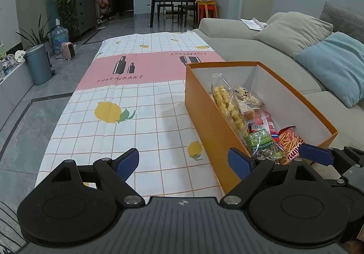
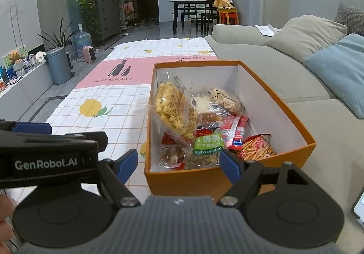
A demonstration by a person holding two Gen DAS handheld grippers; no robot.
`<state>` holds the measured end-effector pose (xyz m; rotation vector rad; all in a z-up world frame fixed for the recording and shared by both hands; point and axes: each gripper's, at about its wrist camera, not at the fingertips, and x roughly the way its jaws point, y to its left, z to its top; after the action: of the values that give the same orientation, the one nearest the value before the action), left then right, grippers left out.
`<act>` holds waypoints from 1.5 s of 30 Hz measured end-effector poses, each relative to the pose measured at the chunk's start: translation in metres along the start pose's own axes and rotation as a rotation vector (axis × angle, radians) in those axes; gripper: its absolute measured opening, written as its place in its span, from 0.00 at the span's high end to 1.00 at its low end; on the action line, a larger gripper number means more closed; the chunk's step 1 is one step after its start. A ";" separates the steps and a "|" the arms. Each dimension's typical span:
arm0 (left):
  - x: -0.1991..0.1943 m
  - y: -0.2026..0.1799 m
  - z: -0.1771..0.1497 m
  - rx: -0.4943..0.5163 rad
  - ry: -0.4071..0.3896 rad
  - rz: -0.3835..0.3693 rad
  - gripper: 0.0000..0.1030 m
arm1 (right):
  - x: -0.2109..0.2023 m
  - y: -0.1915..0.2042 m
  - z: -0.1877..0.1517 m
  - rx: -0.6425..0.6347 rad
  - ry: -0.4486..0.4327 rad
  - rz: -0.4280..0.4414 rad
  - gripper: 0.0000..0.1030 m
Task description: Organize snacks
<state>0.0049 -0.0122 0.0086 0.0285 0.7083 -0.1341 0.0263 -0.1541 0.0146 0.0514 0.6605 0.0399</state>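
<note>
An orange box (image 2: 195, 180) (image 1: 206, 115) with white inner walls stands on the table's near right corner, beside the sofa. Inside lie several snack packets: a clear bag of yellow puffs (image 2: 174, 110) (image 1: 229, 108), a green raisin pack (image 2: 208, 148) (image 1: 261, 143), a red bag of sticks (image 2: 256, 147) (image 1: 291, 140) and a bag of nuts (image 2: 225, 99). My right gripper (image 2: 179, 166) is open at the box's near wall, nothing between its blue pads. My left gripper (image 1: 184, 166) is open over the tablecloth, left of the box, also empty. The other gripper shows at each view's edge.
A tablecloth (image 1: 136, 99) with lemons and a pink band covers the long low table. A grey sofa (image 1: 261, 53) with a beige and a blue cushion (image 1: 334, 65) runs along the right. A bin (image 1: 38, 63), plants and a dining set stand farther off. A phone (image 2: 359, 206) lies at the right.
</note>
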 end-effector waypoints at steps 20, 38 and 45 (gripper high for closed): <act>0.002 0.001 0.000 0.003 0.020 0.001 0.00 | 0.000 0.001 -0.002 -0.025 0.001 -0.004 0.25; 0.003 0.001 0.000 0.006 0.024 0.004 0.00 | 0.001 0.002 -0.002 -0.038 0.001 -0.012 0.25; 0.002 0.001 0.001 0.005 0.024 0.004 0.00 | 0.001 0.002 -0.002 -0.040 0.001 -0.012 0.25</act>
<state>0.0072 -0.0117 0.0074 0.0369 0.7316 -0.1317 0.0260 -0.1522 0.0128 0.0089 0.6612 0.0416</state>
